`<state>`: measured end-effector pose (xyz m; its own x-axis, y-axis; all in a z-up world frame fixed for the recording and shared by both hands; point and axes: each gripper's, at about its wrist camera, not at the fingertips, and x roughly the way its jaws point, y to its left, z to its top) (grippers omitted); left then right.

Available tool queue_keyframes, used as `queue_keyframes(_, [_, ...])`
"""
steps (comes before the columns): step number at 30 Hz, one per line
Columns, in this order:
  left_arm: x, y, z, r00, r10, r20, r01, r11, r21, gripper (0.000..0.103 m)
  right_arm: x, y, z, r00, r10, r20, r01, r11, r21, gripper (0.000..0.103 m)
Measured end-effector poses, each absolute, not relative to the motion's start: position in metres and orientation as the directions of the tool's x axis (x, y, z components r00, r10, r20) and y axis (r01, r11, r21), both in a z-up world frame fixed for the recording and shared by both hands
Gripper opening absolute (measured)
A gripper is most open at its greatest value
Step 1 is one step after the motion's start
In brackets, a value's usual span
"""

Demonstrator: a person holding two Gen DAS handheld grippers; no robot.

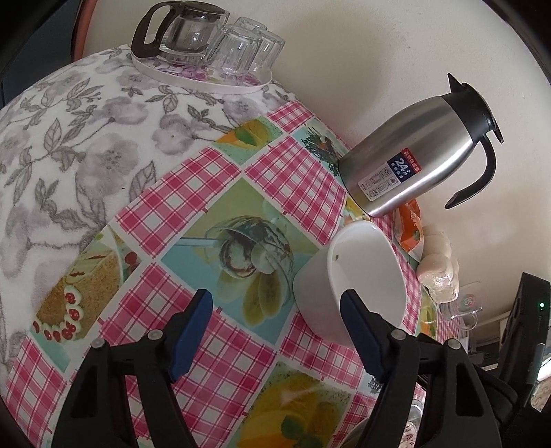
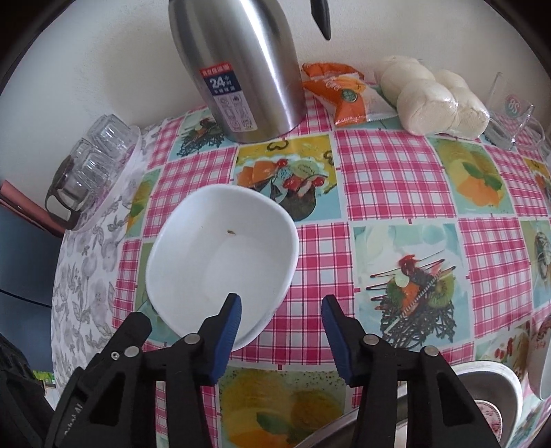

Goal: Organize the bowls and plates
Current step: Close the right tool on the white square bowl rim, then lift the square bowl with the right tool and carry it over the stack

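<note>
A white bowl (image 1: 365, 268) stands upright on the checked pink tablecloth (image 1: 213, 193), with a small brown speck inside. In the left wrist view my left gripper (image 1: 275, 294) is open. Its right finger (image 1: 358, 327) overlaps the bowl's near rim, and only cloth lies between the jaws. In the right wrist view the same bowl (image 2: 224, 255) sits left of centre. My right gripper (image 2: 281, 299) is open just above it. Its left finger (image 2: 227, 327) hangs over the bowl's inside, and the near right rim lies between the jaws, apart from both pads.
A steel thermos jug (image 2: 237, 69) stands behind the bowl by the wall. A glass teapot (image 1: 182, 31) and upturned glasses (image 1: 237, 48) sit on a tray. A snack packet (image 2: 344, 93), wrapped buns (image 2: 434, 100) and stacked dishes (image 2: 482, 389) are on the right.
</note>
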<state>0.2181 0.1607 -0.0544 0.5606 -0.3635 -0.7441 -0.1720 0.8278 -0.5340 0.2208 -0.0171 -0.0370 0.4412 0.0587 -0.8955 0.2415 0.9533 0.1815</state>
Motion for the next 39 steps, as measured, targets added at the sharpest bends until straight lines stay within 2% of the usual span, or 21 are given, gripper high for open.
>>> queue_keyframes(7, [0.219,0.162,-0.057,0.554,-0.38,-0.741,-0.174,0.817,-0.549,0.077,0.228,-0.014,-0.047,0.421,0.086,-0.903,0.237,0.95,0.201,0.037])
queue_keyframes(10, [0.219,0.162,-0.058,0.552,-0.386,-0.739,-0.173,0.814,-0.554,0.076,0.23,-0.011,-0.049,0.417,0.101,-0.903,0.229,0.95,0.212,0.029])
queue_keyframes(18, [0.219,0.161,-0.062,0.54,-0.396,-0.742,-0.179,0.808,-0.561,0.076,0.228,-0.009,-0.05,0.393,0.095,-0.915,0.195,0.963,0.184,0.017])
queue_keyframes(25, [0.22,0.16,-0.069,0.517,-0.393,-0.76,-0.191,0.813,-0.55,0.048,0.223,-0.005,-0.051,0.376,0.101,-0.921,0.149,0.975,0.167,0.014])
queue_keyframes(29, [0.22,0.158,-0.071,0.509,-0.396,-0.764,-0.19,0.814,-0.549,0.038,0.221,-0.001,-0.052,0.367,0.106,-0.924,0.126,0.979,0.162,0.014])
queue_keyframes(34, [0.219,0.16,-0.082,0.479,-0.399,-0.782,-0.226,0.805,-0.548,0.037,0.215,0.007,-0.053,0.355,0.111,-0.928,0.098,0.983,0.155,0.014])
queue_keyframes(39, [0.217,0.163,-0.086,0.472,-0.41,-0.78,-0.239,0.793,-0.561,0.027,0.212,0.015,-0.055,0.347,0.115,-0.931,0.082,0.985,0.152,0.014])
